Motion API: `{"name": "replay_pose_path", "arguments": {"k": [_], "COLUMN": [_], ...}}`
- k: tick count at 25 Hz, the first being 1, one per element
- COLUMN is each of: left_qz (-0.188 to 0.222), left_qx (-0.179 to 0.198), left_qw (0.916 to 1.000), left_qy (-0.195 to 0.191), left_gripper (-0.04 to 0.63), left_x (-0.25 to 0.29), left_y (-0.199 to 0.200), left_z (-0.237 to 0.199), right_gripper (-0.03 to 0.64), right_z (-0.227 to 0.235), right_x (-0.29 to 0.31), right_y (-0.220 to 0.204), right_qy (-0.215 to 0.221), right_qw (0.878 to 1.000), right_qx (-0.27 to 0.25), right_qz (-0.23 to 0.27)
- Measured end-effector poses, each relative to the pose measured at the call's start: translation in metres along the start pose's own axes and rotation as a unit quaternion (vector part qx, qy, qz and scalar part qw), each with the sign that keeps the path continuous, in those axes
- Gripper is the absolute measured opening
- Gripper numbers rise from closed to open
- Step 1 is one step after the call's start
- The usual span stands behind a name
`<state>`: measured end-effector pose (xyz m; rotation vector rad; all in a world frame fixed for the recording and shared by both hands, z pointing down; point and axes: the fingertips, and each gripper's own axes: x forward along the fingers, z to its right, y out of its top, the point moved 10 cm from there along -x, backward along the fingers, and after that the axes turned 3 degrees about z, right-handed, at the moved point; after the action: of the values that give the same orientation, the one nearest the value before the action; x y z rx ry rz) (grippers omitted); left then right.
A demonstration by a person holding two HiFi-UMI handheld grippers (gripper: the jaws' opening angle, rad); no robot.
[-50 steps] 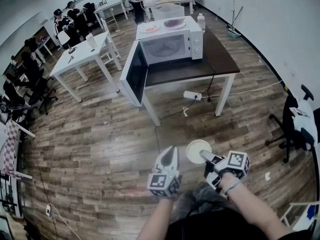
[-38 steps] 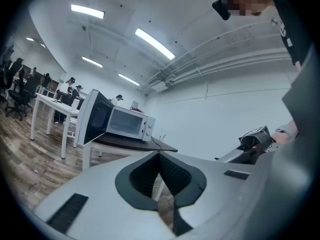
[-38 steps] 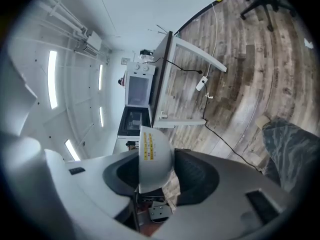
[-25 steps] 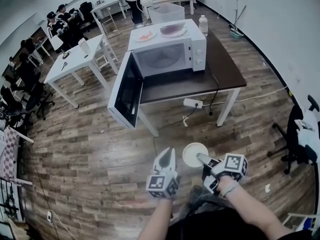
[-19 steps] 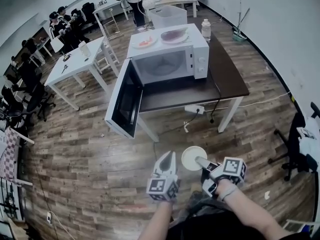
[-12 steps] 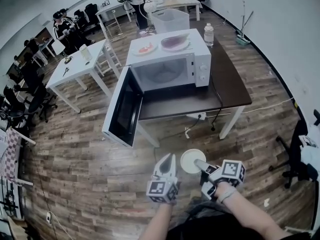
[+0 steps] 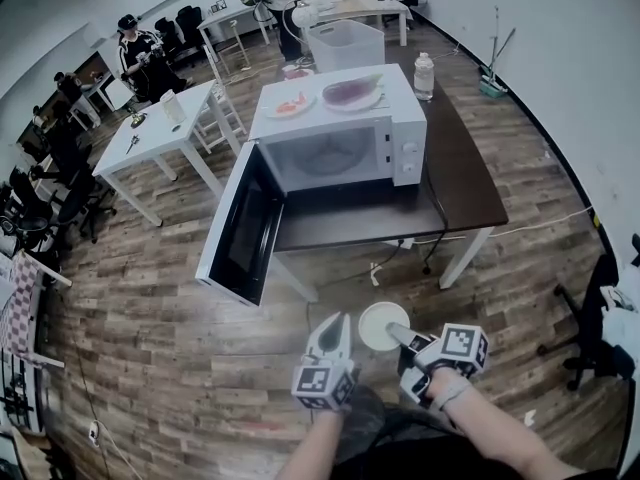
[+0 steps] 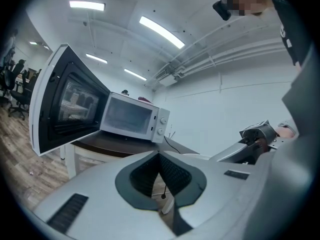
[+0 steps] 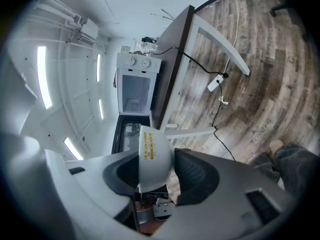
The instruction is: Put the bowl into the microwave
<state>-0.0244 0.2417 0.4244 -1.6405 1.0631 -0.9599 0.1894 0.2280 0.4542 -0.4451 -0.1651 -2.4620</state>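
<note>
In the head view, the right gripper (image 7: 398, 330) is holding a white bowl (image 7: 380, 323) above the floor (image 7: 150, 318), in front of the table (image 7: 470, 183) carrying the microwave (image 7: 340, 153), whose door (image 7: 240, 233) is standing open. The left gripper (image 7: 337, 321) is hanging just beside the bowl. In the left gripper view, its jaws are meeting with nothing between them. In the right gripper view, the jaws are clamping the bowl's wall.
</note>
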Motion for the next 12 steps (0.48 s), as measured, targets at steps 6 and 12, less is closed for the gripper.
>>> {"name": "replay_pose_path", "arguments": {"k": [6, 12], "left_qz": [-0.002, 0.001], "left_qx": [0.001, 0.004], "left_qw": [1.0, 1.0], "left_qy": [0.004, 0.004], "left_gripper": [0.0, 0.0], "left_x": [0.015, 0.045], "left_y": [0.002, 0.005], "left_z": [-0.012, -0.031], "right_gripper": [0.173, 0.173], "right_z": [-0.003, -0.012], "right_x": [0.015, 0.039], "right_y": [0.013, 0.033], "right_qy": [0.0, -0.001], "right_qw": [1.0, 1.0], "right_qx": [-0.001, -0.011], "right_qz": [0.0, 0.002]}}
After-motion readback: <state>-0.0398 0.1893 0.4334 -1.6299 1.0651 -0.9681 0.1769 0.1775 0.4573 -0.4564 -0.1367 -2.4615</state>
